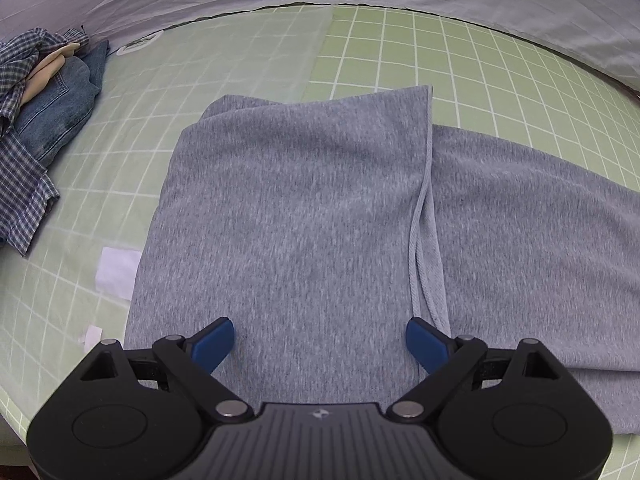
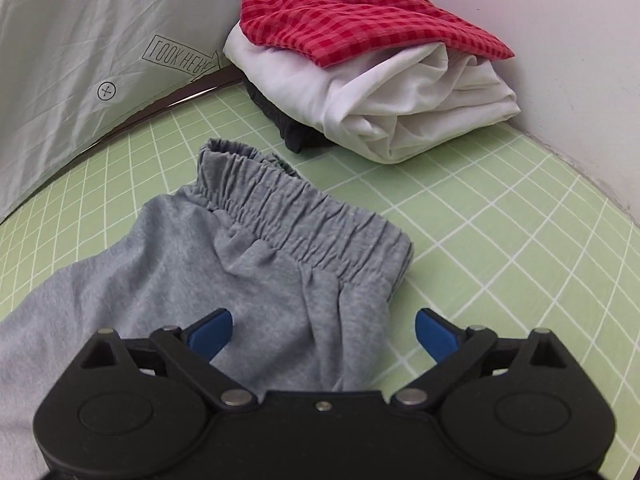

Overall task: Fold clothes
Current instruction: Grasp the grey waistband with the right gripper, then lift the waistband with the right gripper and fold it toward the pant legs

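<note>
Our left gripper (image 1: 320,344) has its fingers (image 1: 214,344) spread wide, holding nothing, hovering over the folded leg end of the grey sweatpants (image 1: 304,216). Our right gripper (image 2: 324,336) is likewise wide apart and empty, above the hip area just short of the elastic waistband (image 2: 304,216). The sweatpants lie flat on the green gridded table (image 1: 460,60), already doubled over once, a hem edge (image 1: 424,220) running across the top layer. We judge the knit soft, light and limp: it will sag and drag if lifted by one point. Best to pinch both layers at the waistband corners, where the gathered elastic gives bulk. A folded stack (image 2: 380,80) sits toward the far corner; unfolded clothes (image 1: 36,120) lie at the left edge.
</note>
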Demonstrator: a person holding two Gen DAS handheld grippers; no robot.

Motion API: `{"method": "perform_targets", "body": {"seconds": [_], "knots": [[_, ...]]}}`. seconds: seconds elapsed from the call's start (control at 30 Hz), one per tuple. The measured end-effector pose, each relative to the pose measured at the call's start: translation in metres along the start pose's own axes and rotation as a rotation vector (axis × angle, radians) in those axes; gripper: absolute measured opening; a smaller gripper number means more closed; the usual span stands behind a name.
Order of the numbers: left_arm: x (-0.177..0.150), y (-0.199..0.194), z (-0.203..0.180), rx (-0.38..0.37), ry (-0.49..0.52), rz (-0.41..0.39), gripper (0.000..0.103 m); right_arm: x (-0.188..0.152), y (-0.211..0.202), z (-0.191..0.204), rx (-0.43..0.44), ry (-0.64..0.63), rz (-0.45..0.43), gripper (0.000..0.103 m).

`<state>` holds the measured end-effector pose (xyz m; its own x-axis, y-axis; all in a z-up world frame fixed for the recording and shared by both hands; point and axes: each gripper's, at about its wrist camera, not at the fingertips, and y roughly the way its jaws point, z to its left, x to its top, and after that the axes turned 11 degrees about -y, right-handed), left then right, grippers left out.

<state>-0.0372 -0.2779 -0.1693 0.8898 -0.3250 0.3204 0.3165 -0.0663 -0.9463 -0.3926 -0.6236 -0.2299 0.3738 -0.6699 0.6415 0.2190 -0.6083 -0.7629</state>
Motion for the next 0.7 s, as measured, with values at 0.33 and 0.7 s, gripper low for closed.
{"method": "perform_targets", "body": {"seconds": [0.33,0.7], "knots": [[0.002,0.013,-0.012,0.049,0.047,0.056,0.093,0.01,0.029,-0.002,0.031,-0.077,-0.043,0.103],[0.006,0.016,-0.007,0.003,0.045,0.042,0.093,0.005,0.011,0.02,0.06,-0.119,-0.092,0.045]]}}
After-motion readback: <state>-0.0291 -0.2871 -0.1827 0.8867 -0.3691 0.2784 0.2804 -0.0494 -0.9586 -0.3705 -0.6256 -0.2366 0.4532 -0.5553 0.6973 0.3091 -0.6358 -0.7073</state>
